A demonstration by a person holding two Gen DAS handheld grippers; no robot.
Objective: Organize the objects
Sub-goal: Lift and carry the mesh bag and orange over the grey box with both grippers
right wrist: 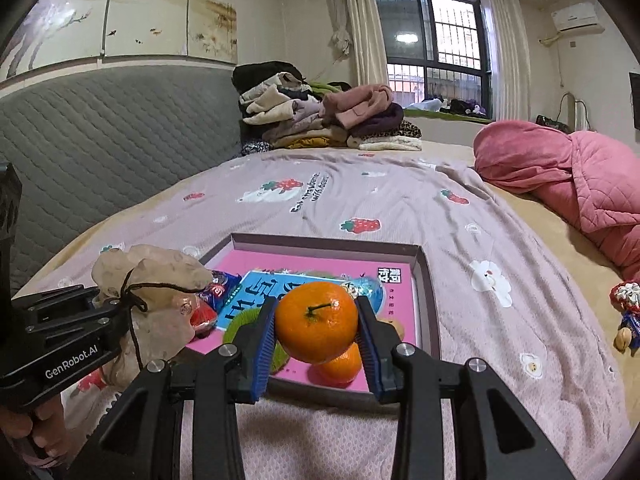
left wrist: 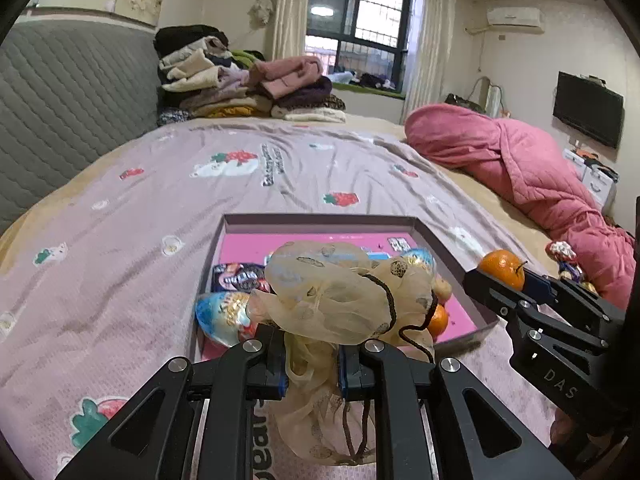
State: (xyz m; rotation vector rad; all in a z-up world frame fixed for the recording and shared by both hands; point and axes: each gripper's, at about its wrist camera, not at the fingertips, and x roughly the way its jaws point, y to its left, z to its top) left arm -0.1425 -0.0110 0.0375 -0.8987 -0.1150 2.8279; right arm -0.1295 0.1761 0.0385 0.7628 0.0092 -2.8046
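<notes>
My left gripper (left wrist: 312,364) is shut on a sheer beige drawstring pouch (left wrist: 336,300) and holds it above the near edge of a shallow box (left wrist: 320,220) with a pink bottom. The pouch (right wrist: 156,280) also shows at the left of the right wrist view. My right gripper (right wrist: 316,332) is shut on an orange tangerine (right wrist: 316,322) with a short stem, over the box's near right part (right wrist: 424,280). The same tangerine (left wrist: 502,268) shows in the left wrist view. A second tangerine (right wrist: 340,366) lies in the box below it, among snack packets (left wrist: 222,316) and a blue booklet (right wrist: 256,296).
The box lies on a bed with a mauve strawberry-print sheet (left wrist: 160,208). A pink quilt (left wrist: 520,164) is bunched at the right, and folded clothes (left wrist: 248,80) are stacked at the far end. Small wrapped items (right wrist: 628,316) lie on the sheet right of the box. A grey padded headboard (left wrist: 60,100) runs along the left.
</notes>
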